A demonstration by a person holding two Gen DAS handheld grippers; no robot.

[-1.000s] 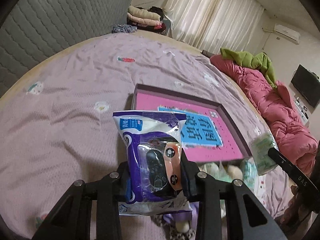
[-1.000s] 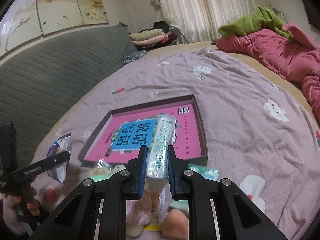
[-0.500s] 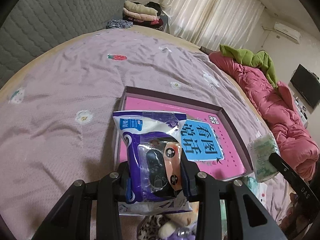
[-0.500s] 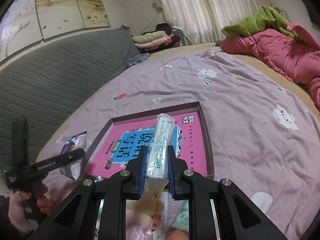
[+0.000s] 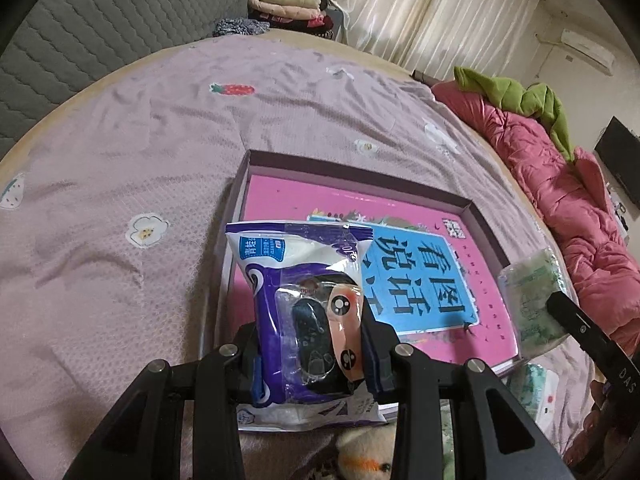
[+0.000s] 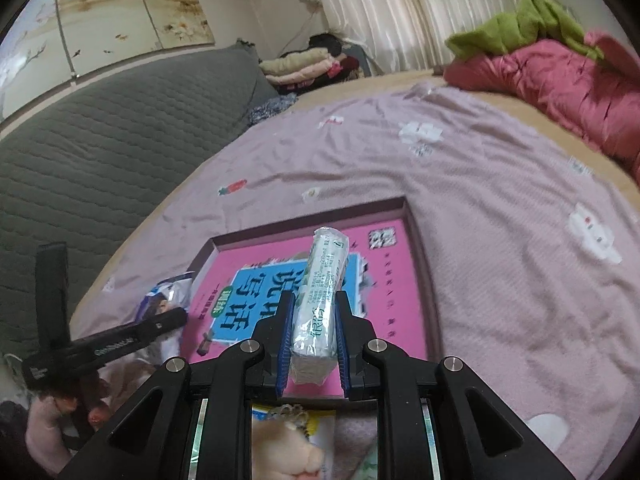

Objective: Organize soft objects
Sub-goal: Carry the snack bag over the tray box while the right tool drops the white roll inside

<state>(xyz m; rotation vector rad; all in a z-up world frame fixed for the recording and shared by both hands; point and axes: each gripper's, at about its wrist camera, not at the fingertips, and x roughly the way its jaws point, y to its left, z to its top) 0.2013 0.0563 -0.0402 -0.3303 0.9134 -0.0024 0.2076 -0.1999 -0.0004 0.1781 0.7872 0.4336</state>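
**Both Grippers Loaded Above Shallow Box on Bed**

Squarely in the left wrist view, a purple-and-white wipes packet (image 5: 304, 304) stands upright, pinched between the narrow-set jaws of the left gripper (image 5: 312, 360). Its top edge overlaps the near left part of a shallow box (image 5: 360, 168) with a dark rim and a pink floor bearing a blue printed panel. Whether the packet touches the box cannot be told.

To the right, the right gripper (image 6: 312, 344) has its jaws clamped on a slim green-and-white tissue pack (image 6: 320, 292), held on edge and pointing away over the middle of the same box (image 6: 416, 240). From the left wrist camera that tissue pack (image 5: 532, 300) shows at the box's right rim, with one black finger (image 5: 588, 332) of the right gripper across it. From the right wrist camera, the left gripper (image 6: 120, 340) and its packet (image 6: 164, 300) appear at the box's near left corner.

Just near of the box lie soft toys: a cream plush (image 5: 368, 456) under the left gripper and a pale plush (image 6: 288, 448) beneath the right one, beside more small packets (image 5: 536, 388).

The box rests on a lilac bedsheet (image 5: 120, 200) printed with flowers and strawberries. A pink quilt (image 6: 560, 80) with a green blanket (image 6: 520, 28) on it lies along the far right; a grey quilted headboard (image 6: 100, 140) runs along the left, folded clothes (image 6: 300, 64) stacked at its far end before pale curtains (image 5: 432, 12).
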